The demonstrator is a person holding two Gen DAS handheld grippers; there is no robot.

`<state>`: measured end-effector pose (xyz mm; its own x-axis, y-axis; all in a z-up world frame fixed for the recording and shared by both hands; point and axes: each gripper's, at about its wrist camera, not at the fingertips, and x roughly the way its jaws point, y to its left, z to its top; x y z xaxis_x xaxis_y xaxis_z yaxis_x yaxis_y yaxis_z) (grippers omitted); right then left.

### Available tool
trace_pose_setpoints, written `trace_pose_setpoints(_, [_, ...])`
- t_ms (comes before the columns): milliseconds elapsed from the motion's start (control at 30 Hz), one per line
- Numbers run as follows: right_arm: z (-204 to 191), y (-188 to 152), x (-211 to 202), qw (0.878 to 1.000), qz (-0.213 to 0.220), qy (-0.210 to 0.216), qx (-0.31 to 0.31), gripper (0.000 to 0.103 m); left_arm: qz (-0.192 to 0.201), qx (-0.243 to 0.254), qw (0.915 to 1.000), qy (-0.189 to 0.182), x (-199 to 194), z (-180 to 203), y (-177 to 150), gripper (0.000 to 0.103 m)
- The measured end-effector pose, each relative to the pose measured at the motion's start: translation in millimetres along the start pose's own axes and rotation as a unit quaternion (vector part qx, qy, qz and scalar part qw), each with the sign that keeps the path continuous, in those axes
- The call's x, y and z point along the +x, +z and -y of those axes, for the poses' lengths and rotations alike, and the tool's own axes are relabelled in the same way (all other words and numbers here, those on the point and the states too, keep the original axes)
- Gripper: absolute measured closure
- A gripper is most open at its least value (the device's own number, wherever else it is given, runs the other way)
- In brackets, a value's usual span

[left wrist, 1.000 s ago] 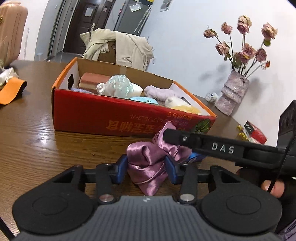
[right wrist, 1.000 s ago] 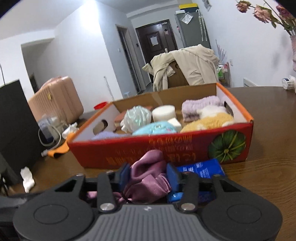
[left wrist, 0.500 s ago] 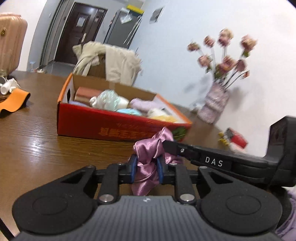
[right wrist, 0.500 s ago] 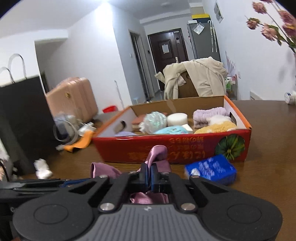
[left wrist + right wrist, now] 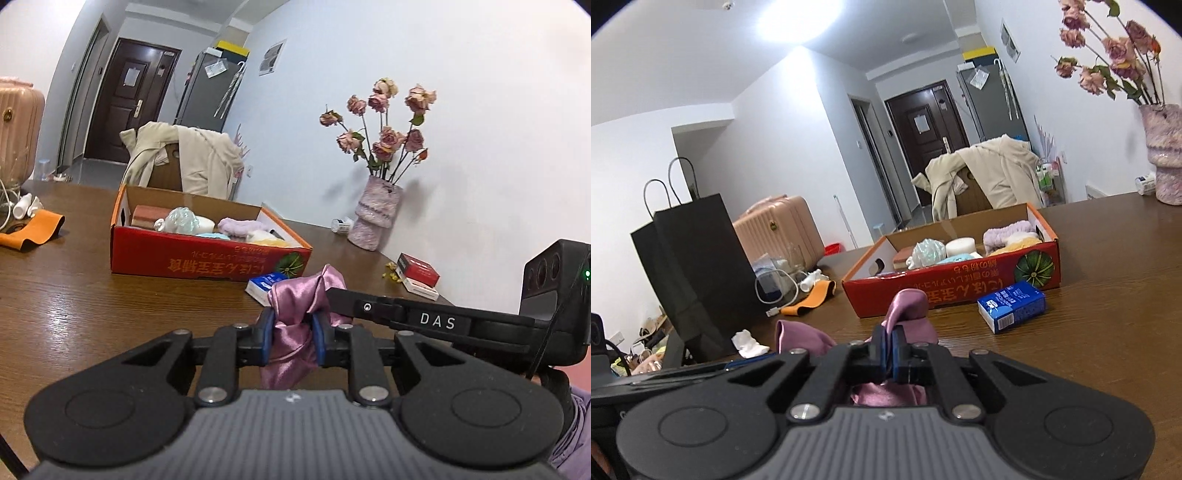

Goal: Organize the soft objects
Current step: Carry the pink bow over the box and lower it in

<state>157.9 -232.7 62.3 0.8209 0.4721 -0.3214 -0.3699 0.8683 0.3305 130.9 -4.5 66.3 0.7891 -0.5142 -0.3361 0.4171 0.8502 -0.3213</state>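
Observation:
A purple satin scrunchie (image 5: 295, 317) is held by both grippers above the wooden table (image 5: 92, 310). My left gripper (image 5: 293, 334) is shut on one part of it; my right gripper (image 5: 888, 347) is shut on another part, with the scrunchie (image 5: 908, 304) bunching above its fingers. The right gripper's black body, marked DAS, reaches in from the right in the left wrist view. A red cardboard box (image 5: 207, 258) holds several soft things, among them a purple towel (image 5: 240, 225) and a pale bag (image 5: 183, 218). The box (image 5: 960, 288) lies ahead of both grippers.
A blue tissue pack (image 5: 1012, 306) lies by the box's front. A vase of dried roses (image 5: 376, 218) and a red packet (image 5: 419, 269) stand at the right. An orange strap (image 5: 33, 230), cables, a black paper bag (image 5: 694, 254) and a pink suitcase (image 5: 779, 229) are at the left.
Both grippers closed on the scrunchie and lifted it back, up and away from the box. The blue tissue pack is now uncovered on the table.

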Motion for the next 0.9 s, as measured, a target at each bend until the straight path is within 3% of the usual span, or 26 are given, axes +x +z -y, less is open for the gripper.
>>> trace_pose_setpoints(267, [-5,7,-2,1.0,0.011,-0.001,-0.006,0.1,0.013,0.011,0.9999,0.0,2,-1,13,0.081])
trace_pose_setpoints(500, [10,58,34,0.999,0.031,0.003,-0.014,0.1,0.027,0.034,0.9989,-0.015,45,-19,71,0.081])
trace_pose_setpoints(700, [25,120,117,0.999,0.013,0.033,-0.019,0.1,0.042,0.036,0.9983,0.021,95,-63,124,0.081])
trace_pose_setpoints(900, [31,161,255,0.996,-0.054,0.071,0.001,0.1,0.033,0.04,0.9938,0.098,151,-126,164,0.081])
